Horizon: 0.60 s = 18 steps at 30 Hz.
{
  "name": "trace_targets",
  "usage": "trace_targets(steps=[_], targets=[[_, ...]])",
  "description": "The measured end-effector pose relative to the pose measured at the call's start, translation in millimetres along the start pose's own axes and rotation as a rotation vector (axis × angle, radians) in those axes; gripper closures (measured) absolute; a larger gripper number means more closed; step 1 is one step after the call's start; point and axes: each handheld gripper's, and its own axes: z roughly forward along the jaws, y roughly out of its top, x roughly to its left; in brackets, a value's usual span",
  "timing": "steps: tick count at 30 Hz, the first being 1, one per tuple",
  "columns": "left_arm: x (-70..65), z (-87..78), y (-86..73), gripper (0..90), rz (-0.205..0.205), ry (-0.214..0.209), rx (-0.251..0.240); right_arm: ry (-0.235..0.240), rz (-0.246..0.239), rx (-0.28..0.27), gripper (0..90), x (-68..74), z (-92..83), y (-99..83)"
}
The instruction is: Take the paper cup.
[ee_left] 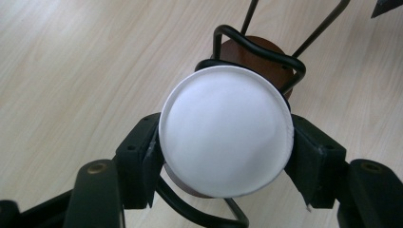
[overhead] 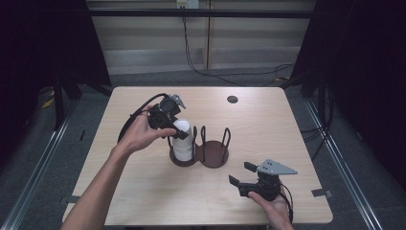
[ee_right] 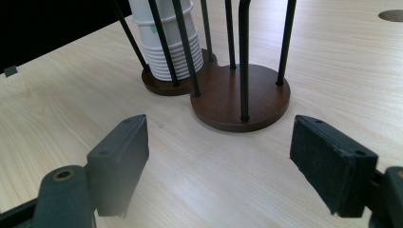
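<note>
A stack of upturned white paper cups (overhead: 183, 143) stands in the left bay of a two-bay holder (overhead: 215, 154) with dark wooden bases and black wire posts, at the table's middle. My left gripper (overhead: 178, 129) reaches in from the left, and its pads press both sides of the top cup (ee_left: 225, 130), above the holder's wire loop (ee_left: 256, 52). My right gripper (overhead: 242, 173) rests near the front right of the table, open, with nothing between its jaws. In the right gripper view, my right gripper (ee_right: 218, 156) faces the holder's bare right base (ee_right: 242, 99) and the cup stack (ee_right: 166, 38).
A small dark round hole (overhead: 232, 99) sits in the tabletop at the back right. Black cables (overhead: 210, 72) run over the floor behind the table. Metal rails (overhead: 38, 167) lie along the floor on both sides.
</note>
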Motion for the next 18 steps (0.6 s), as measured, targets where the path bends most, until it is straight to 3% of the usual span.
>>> trace_targets(steps=[18], targets=[[-0.1, -8.2, -2.2, 35.8, -0.018, 0.012, -0.053, -0.002, 0.002, -0.001, 20.0, -0.5, 0.1, 0.1]])
